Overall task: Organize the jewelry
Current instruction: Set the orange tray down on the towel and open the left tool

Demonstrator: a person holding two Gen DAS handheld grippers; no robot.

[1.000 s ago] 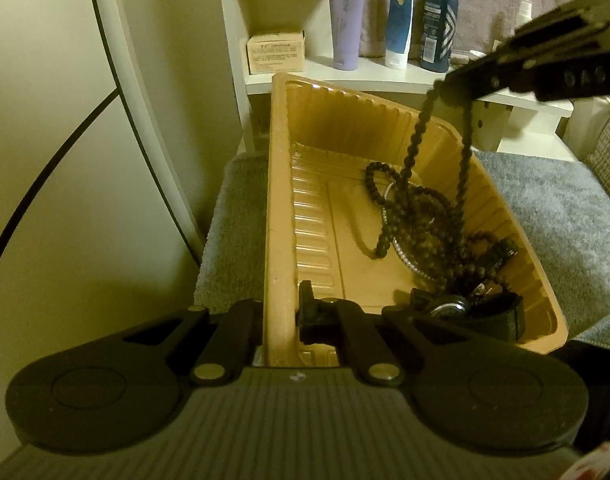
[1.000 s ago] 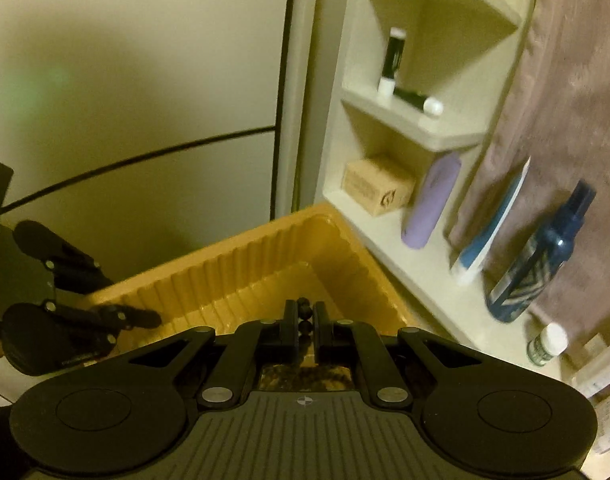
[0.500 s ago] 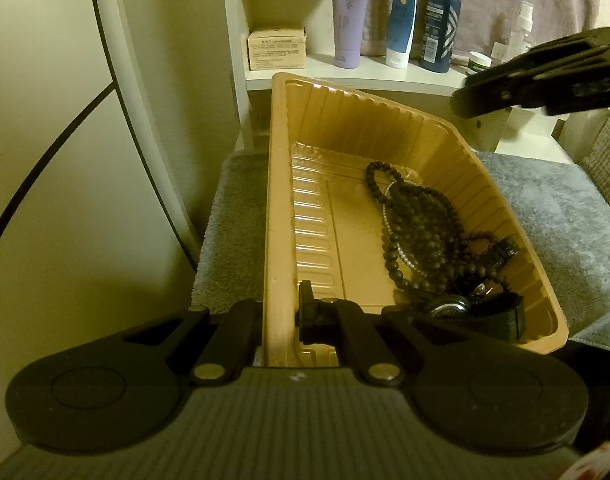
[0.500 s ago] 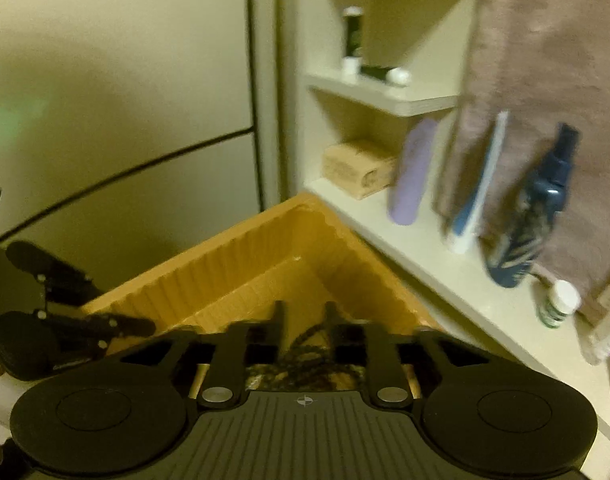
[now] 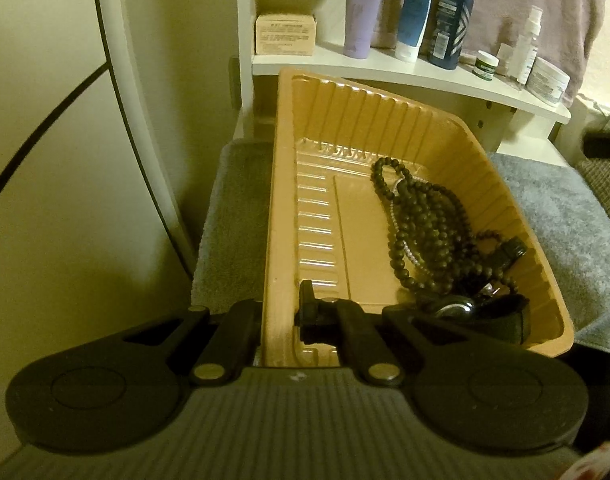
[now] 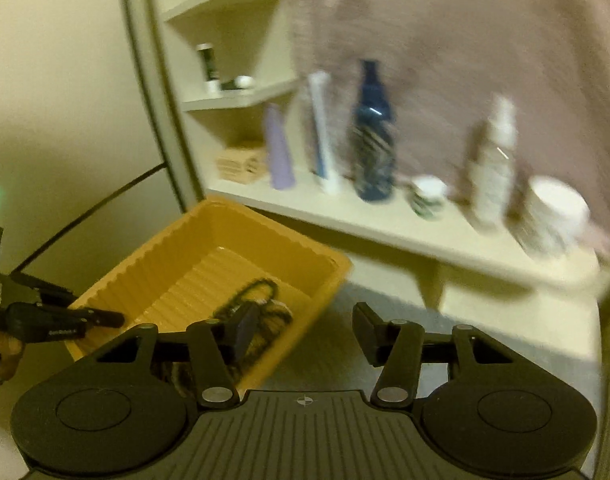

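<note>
Left wrist: ribbed plastic tray (image 5: 385, 120), round-beaded necklace (image 5: 429, 228)

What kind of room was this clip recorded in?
Probably a bathroom or dressing corner at home. A white corner shelf holds toiletry tubes and a dark blue spray bottle, a towel hangs behind them, and the jewelry tray sits on a grey towel-like mat.
</note>
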